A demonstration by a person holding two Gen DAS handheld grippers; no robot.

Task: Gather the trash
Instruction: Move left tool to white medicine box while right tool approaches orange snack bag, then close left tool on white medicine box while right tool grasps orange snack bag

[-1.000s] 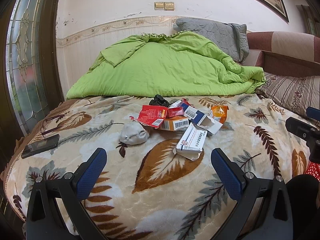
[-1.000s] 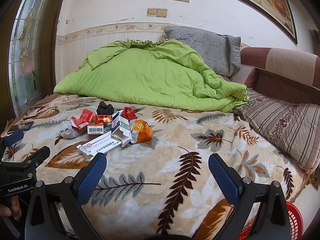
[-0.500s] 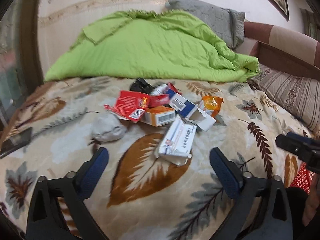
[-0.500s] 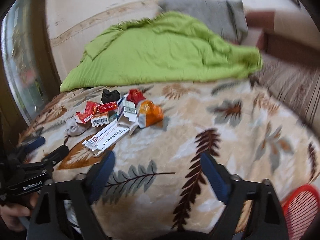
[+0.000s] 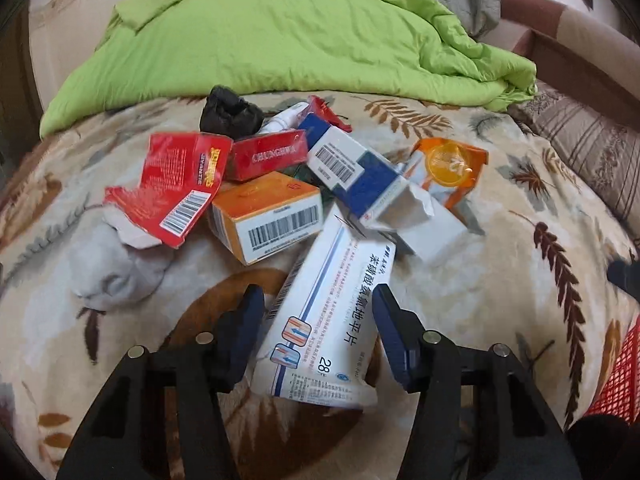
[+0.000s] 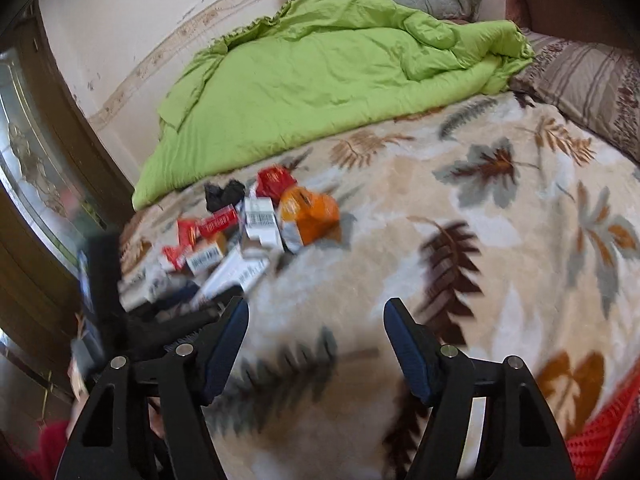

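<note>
Trash pile near-left on bed. Left claw closing astride white medicine box, pads not yet pressing. Right claw closing, empty. Next: pinch box, lift toward red basket.

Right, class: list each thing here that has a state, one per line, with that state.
left gripper: closing around the long white box, pads not yet pressing
long white box: flattened, lying down
right gripper: closing, nothing between
white-and-blue box: end flap torn open
green quilt: rumpled
</note>
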